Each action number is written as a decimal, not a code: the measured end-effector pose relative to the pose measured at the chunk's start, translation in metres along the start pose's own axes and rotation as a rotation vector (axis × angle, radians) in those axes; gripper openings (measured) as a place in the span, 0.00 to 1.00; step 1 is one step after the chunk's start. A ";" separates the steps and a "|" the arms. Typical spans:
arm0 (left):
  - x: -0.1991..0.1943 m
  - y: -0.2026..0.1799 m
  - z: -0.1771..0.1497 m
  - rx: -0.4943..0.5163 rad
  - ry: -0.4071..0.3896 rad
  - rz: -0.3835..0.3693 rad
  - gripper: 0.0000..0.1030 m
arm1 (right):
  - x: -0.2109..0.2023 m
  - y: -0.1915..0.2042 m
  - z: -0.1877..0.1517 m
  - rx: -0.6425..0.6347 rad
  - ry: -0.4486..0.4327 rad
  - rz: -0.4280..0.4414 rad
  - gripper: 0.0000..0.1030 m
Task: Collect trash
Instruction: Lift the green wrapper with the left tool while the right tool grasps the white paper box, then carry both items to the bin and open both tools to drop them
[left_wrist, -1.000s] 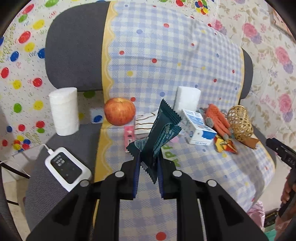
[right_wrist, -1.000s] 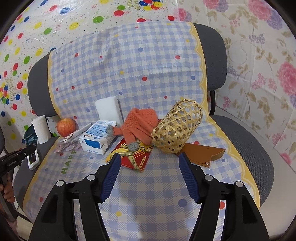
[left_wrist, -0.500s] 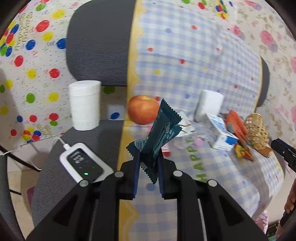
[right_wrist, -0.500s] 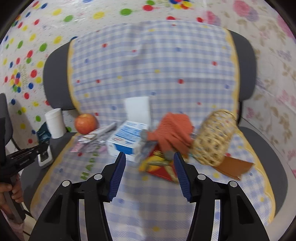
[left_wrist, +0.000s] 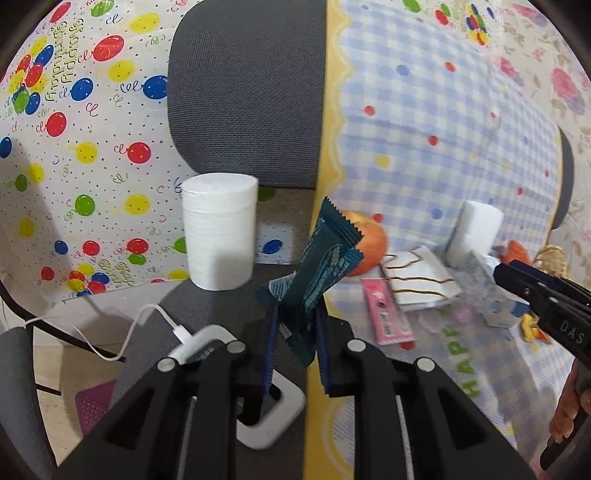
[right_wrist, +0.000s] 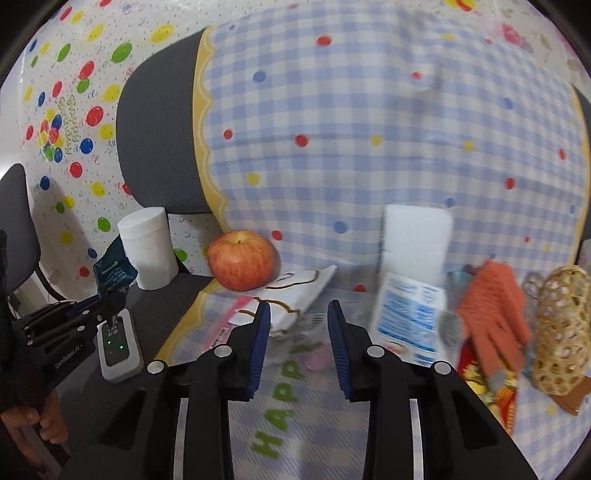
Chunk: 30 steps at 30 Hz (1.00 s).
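My left gripper (left_wrist: 295, 325) is shut on a dark teal snack wrapper (left_wrist: 321, 266) and holds it upright over the chair seat's left side. It also shows at the far left of the right wrist view (right_wrist: 110, 295) with the wrapper (right_wrist: 112, 271). My right gripper (right_wrist: 299, 314) is open and empty, just above a white wrapper with brown lines (right_wrist: 299, 291) and a pink wrapper (right_wrist: 236, 310) on the checked cloth. The white wrapper (left_wrist: 417, 273) and pink wrapper (left_wrist: 384, 314) also show in the left wrist view.
A red apple (right_wrist: 242, 264), white tissue roll (right_wrist: 147, 247), white foam block (right_wrist: 415, 236), blue-white carton (right_wrist: 406, 317), orange glove (right_wrist: 495, 302), bamboo basket (right_wrist: 561, 328) and red-yellow packet (right_wrist: 495, 384) lie on the chair. A white device (right_wrist: 118, 343) with cable sits at left.
My left gripper has swung left with the teal wrapper, now over the white device. My right gripper has moved left and closer, towards the white and pink wrappers, and has narrowed.
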<state>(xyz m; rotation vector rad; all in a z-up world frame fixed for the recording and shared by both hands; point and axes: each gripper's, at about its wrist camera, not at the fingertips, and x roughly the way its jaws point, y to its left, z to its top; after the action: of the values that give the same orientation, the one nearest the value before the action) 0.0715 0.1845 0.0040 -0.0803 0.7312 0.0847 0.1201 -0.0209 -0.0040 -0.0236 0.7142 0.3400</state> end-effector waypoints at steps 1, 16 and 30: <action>0.002 0.002 0.000 -0.001 0.001 0.001 0.17 | 0.006 0.003 0.001 0.000 0.010 0.005 0.32; 0.006 0.006 -0.007 -0.011 0.022 -0.012 0.17 | 0.053 -0.006 -0.013 0.151 0.138 0.026 0.04; -0.072 -0.058 -0.003 0.102 -0.060 -0.156 0.17 | -0.112 -0.027 0.003 0.042 -0.135 0.042 0.02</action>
<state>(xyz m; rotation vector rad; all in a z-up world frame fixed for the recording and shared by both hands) 0.0221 0.1226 0.0526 -0.0373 0.6655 -0.0989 0.0516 -0.0793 0.0681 0.0540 0.5889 0.3629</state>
